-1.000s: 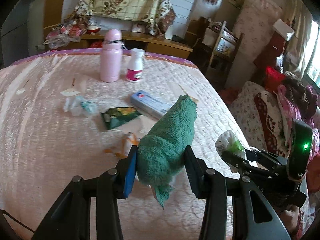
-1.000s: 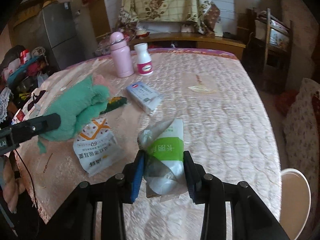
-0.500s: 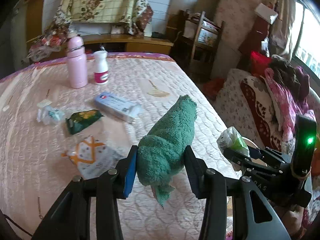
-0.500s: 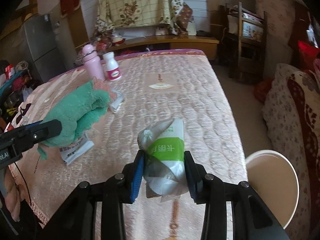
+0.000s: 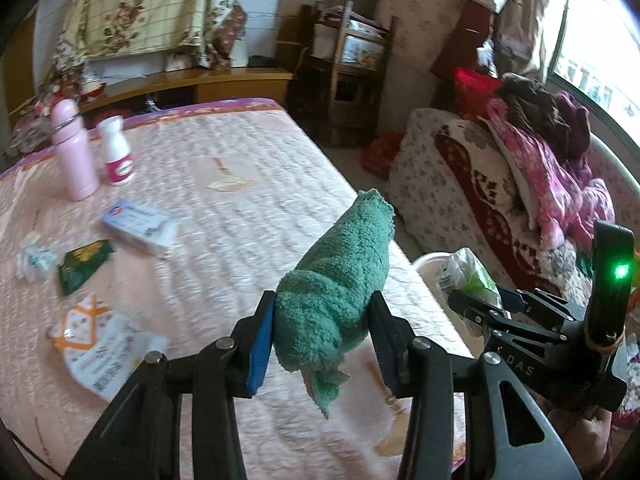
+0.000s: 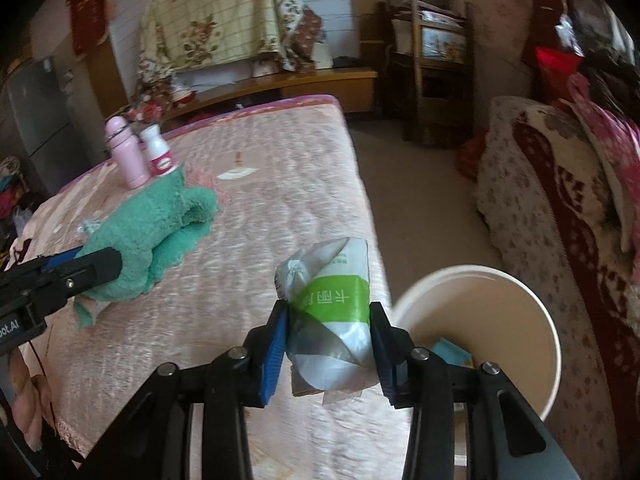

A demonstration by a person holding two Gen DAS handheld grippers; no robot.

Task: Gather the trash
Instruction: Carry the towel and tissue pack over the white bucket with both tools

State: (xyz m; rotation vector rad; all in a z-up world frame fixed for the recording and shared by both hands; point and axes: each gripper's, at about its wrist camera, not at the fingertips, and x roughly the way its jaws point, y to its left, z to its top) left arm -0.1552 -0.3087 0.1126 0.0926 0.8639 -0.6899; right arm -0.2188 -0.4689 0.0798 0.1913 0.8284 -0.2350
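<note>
Left gripper (image 5: 322,340) clamped on a rolled green towel (image 5: 340,280), blue pads pressed into both sides, a loose corner dangling below. Right gripper (image 6: 330,344) closed around a crumpled plastic wrapper (image 6: 332,312) with a green band – pads tight against it, wrapper sticking up and forward between the fingers. Held just beside the rim of a white bin (image 6: 500,280), at the edge of the pink quilted bed (image 6: 260,240); something pale blue already lying inside the bin.

Still out on the quilt, seen from the left wrist: an orange-and-white packet (image 5: 100,348) nearest, a dark green sachet (image 5: 82,260), a small crumpled clear wrapper (image 5: 34,258) – all near the left side. Blue-and-white box (image 5: 140,226) further in. Pink bottle (image 5: 74,152) and white bottle (image 5: 118,152) upright, side by side, towards the far end. Flowered sofa (image 5: 460,200) with heaped clothes off to the right.
</note>
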